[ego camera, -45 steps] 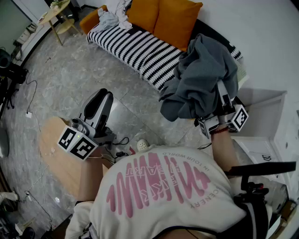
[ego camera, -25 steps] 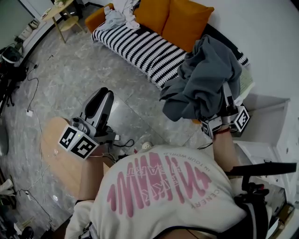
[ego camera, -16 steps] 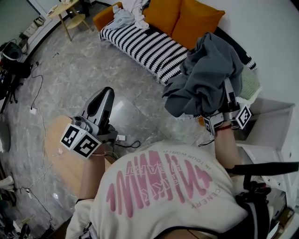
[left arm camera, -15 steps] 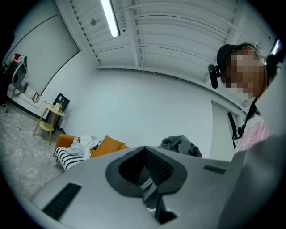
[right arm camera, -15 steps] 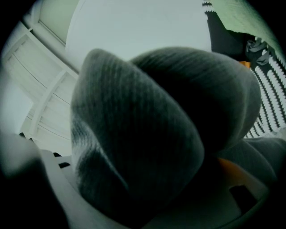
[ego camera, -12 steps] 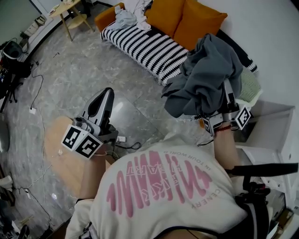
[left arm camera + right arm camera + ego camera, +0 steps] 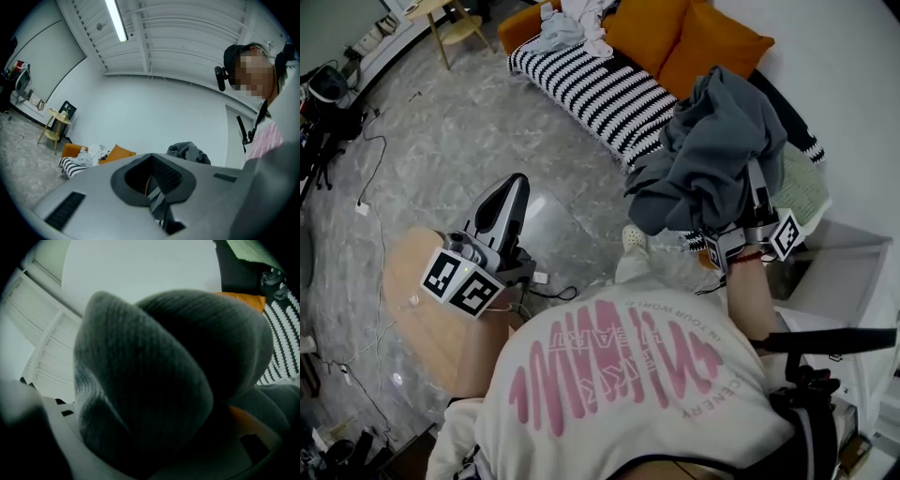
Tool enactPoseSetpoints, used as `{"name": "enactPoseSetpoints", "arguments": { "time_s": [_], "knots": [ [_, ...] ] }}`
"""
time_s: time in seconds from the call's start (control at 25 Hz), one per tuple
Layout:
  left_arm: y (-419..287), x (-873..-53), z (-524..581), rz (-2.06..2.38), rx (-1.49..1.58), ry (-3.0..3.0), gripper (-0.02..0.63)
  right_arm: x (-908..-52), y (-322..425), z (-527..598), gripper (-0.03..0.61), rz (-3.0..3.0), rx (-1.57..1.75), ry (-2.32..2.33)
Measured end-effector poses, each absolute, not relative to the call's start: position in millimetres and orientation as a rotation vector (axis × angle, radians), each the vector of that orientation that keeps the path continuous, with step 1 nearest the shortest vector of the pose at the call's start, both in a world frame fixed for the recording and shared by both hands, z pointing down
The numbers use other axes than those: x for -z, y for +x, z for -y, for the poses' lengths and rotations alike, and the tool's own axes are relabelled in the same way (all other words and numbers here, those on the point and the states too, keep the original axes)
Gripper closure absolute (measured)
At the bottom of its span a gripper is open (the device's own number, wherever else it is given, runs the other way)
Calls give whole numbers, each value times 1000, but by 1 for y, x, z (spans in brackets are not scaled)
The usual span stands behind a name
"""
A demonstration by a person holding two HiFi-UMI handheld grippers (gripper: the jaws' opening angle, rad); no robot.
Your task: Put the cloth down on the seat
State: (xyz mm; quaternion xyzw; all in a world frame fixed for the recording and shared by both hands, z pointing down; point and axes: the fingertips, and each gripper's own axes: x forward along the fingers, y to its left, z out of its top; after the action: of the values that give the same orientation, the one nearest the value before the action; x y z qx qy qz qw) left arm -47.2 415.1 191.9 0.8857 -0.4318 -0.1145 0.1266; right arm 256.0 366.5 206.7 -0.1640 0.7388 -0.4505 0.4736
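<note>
Cloth, a bulky grey bundle, hangs in the air at the right of the head view. In the picture it overlaps the right end of the striped seat, which runs across the upper middle. The right gripper has its jaws clenched on the bundle's lower right side (in the right gripper view ribbed grey fabric fills nearly the whole frame). The left gripper sits at centre left, over a round wooden table and well apart from the cloth. Its jaws are pressed together with nothing between them. Orange cushions lean along the seat's back, and pale clothes lie heaped at its upper end.
</note>
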Motion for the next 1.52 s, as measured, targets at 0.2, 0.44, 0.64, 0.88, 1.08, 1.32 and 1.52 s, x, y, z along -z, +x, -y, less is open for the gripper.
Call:
{"name": "enactPoseSetpoints", "arguments": {
  "time_s": [0.2,0.44,0.64,0.88,1.08,1.32,1.52],
  "knots": [
    [-44,-192,-385,1299,328,2567,604,-214,252,-329,301,-1826,1146,-367],
    [-20,-192,-319,1359,301,2530,604,-217,269,-248,301,-1842,1197,-324],
    [-19,-184,-287,1412,355,2494,604,-214,270,-209,301,-1853,1228,-295],
    [-14,-186,-271,1464,350,2484,604,-209,261,-186,301,-1899,1251,-213],
    [0,-193,-224,1510,375,2446,604,-212,271,-129,301,-1915,1278,-190],
    [7,-198,-209,1510,363,2432,604,-212,268,-115,301,-1928,1299,-193],
    [10,-195,-194,1510,367,2431,604,-212,262,-101,301,-1914,1305,-159]
  ]
}}
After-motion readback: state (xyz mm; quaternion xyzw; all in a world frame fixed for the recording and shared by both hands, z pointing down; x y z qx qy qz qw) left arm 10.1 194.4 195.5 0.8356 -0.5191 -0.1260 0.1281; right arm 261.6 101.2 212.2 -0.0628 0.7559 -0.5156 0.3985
